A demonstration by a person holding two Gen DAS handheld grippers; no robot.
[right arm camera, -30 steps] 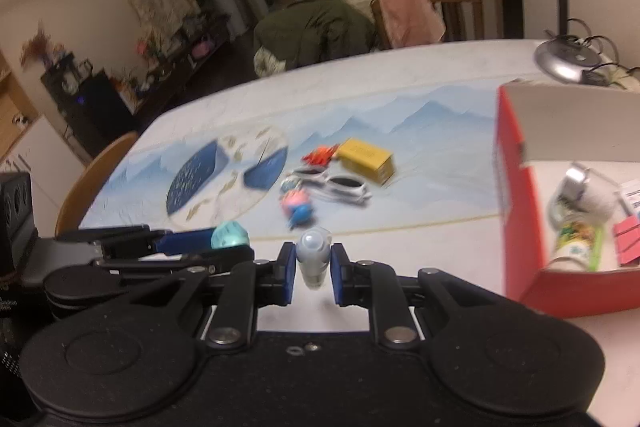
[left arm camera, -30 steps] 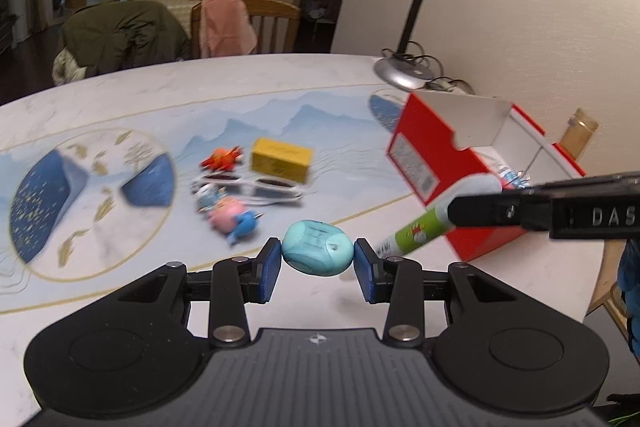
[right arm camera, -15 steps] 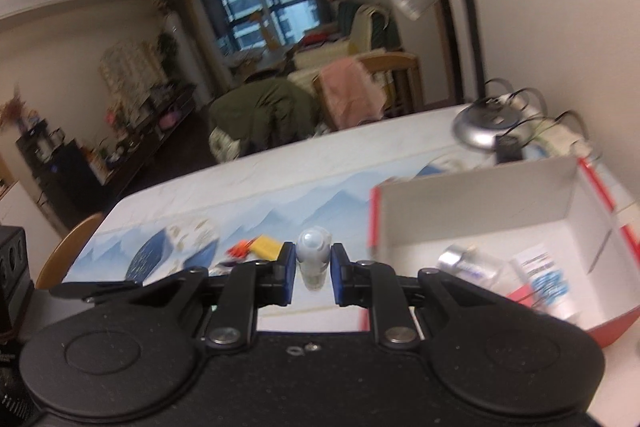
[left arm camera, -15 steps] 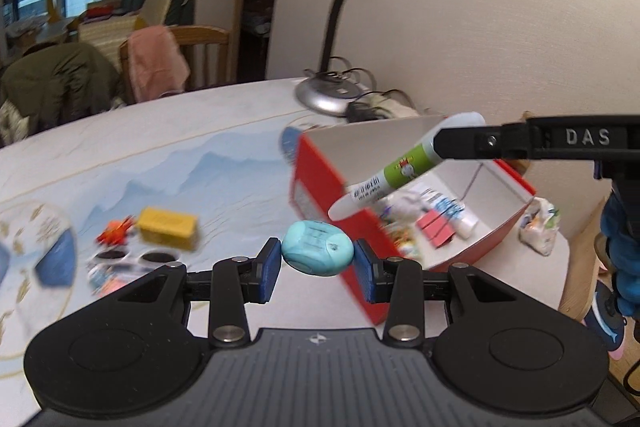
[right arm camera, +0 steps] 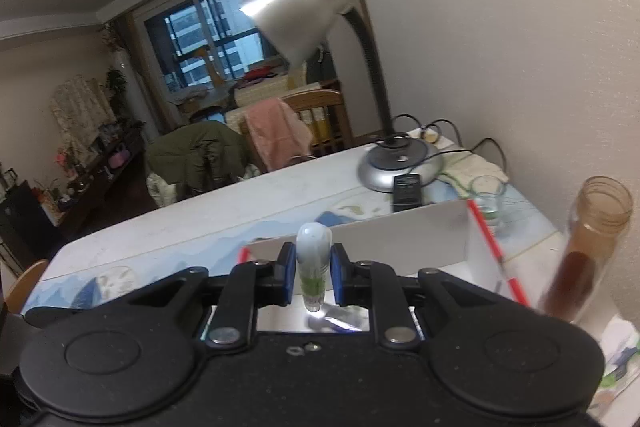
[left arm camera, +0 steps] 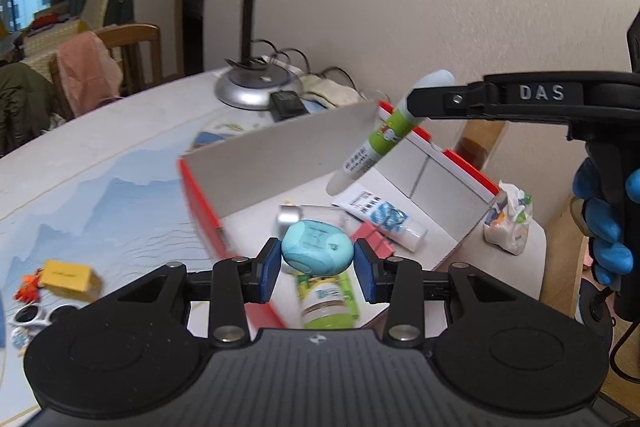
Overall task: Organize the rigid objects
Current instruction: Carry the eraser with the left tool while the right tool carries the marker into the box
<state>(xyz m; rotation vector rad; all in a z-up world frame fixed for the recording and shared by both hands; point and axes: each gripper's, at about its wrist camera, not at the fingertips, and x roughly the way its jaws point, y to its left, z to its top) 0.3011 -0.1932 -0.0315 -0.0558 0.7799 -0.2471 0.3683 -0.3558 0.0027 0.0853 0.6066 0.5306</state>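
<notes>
My left gripper (left arm camera: pixel 317 263) is shut on a teal oval case (left arm camera: pixel 318 247), held over the near side of the open red-and-white box (left arm camera: pixel 280 155). In the left wrist view my right gripper (left arm camera: pixel 416 103) reaches in from the right, shut on a green-and-white tube (left arm camera: pixel 378 143) that hangs tilted above the box. In the right wrist view the same gripper (right arm camera: pixel 314 273) grips the tube (right arm camera: pixel 313 267) upright over the box's white wall (right arm camera: pixel 400 227). Inside the box lie a blue-print tube (left arm camera: pixel 380 213), a green-labelled jar (left arm camera: pixel 326 301) and a red item (left arm camera: pixel 374 243).
A desk lamp (left arm camera: pixel 256 83) with cables and a black adapter (left arm camera: pixel 286 103) stands behind the box. A yellow block (left arm camera: pixel 68 273), red toy (left arm camera: pixel 26 287) and sunglasses (left arm camera: pixel 36 315) lie on the mat at left. A brown jar (right arm camera: pixel 588 247) and glass (right arm camera: pixel 486 193) stand by the wall.
Both grippers have swung right from the toys on the mat to above the open box, each keeping its object. The box's inside has come into view.
</notes>
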